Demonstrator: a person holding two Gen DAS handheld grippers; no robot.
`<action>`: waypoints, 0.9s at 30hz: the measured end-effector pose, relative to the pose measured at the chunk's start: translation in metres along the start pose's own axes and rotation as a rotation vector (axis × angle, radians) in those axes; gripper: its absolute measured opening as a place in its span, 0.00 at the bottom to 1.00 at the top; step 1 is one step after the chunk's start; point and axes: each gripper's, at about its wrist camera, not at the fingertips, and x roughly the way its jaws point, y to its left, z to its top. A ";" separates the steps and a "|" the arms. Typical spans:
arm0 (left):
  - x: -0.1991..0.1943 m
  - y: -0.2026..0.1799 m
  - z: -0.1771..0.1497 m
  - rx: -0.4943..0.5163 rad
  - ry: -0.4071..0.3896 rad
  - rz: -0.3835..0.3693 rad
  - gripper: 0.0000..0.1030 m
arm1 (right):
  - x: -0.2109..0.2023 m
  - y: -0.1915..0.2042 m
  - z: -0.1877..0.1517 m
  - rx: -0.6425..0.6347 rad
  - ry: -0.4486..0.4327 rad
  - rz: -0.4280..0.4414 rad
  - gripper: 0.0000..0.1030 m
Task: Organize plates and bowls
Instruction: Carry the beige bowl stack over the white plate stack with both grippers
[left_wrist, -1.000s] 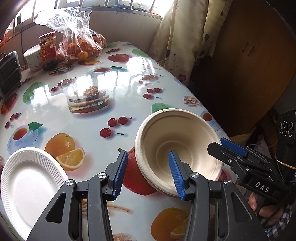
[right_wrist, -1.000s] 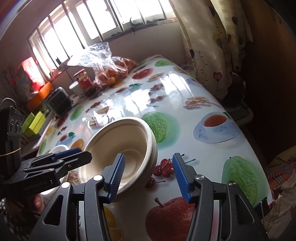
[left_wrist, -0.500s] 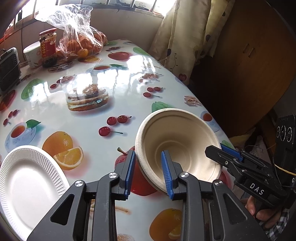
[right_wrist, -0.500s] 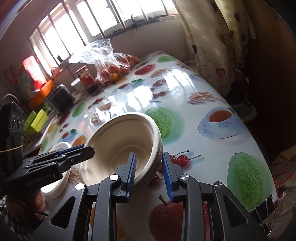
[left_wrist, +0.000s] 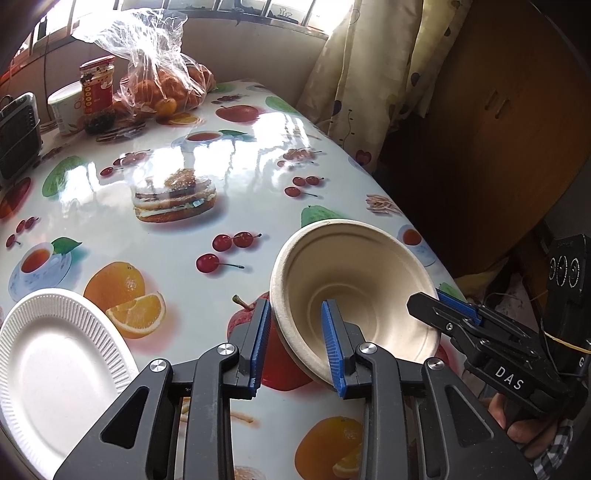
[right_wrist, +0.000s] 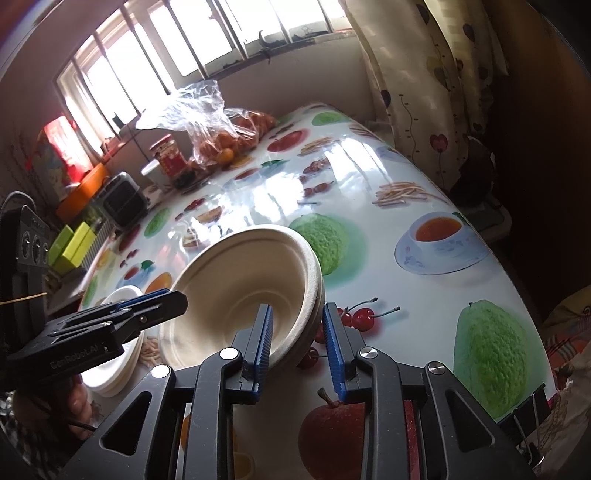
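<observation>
Now both grippers clamp the same stack of beige moulded-fibre bowls, which is lifted and tilted above the glossy fruit-print table. The left gripper has just been closing its jaws, and its blue ribbed pads now pinch the near-left rim of the stack, one pad inside the top bowl and the other against the outer wall. The right gripper has likewise just closed its jaws on the opposite rim, its left pad inside the bowl and its right pad outside the stacked edges. In the right wrist view at least two nested rims show at the stack's edge, just ahead of the right-hand pad.

To the left of the left jaws, near the table's front edge, lies a white ribbed paper plate, flat and well apart from the bowls; the right wrist view shows it as the top of a small pile. Far beyond the jaws, at the back of the table, stand a clear plastic bag of oranges, a red-labelled glass jar and a white cup just beside it. A hand with a checked cuff holds the right gripper at the lower right of the left wrist view.
</observation>
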 end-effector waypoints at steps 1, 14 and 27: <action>0.000 0.000 0.000 -0.002 -0.001 0.000 0.29 | -0.001 -0.001 0.001 0.001 -0.002 0.002 0.26; -0.021 0.006 0.001 -0.009 -0.040 0.001 0.29 | -0.012 0.011 0.004 -0.014 -0.035 0.022 0.26; -0.057 0.027 -0.006 -0.040 -0.098 0.036 0.29 | -0.016 0.047 0.009 -0.077 -0.053 0.067 0.26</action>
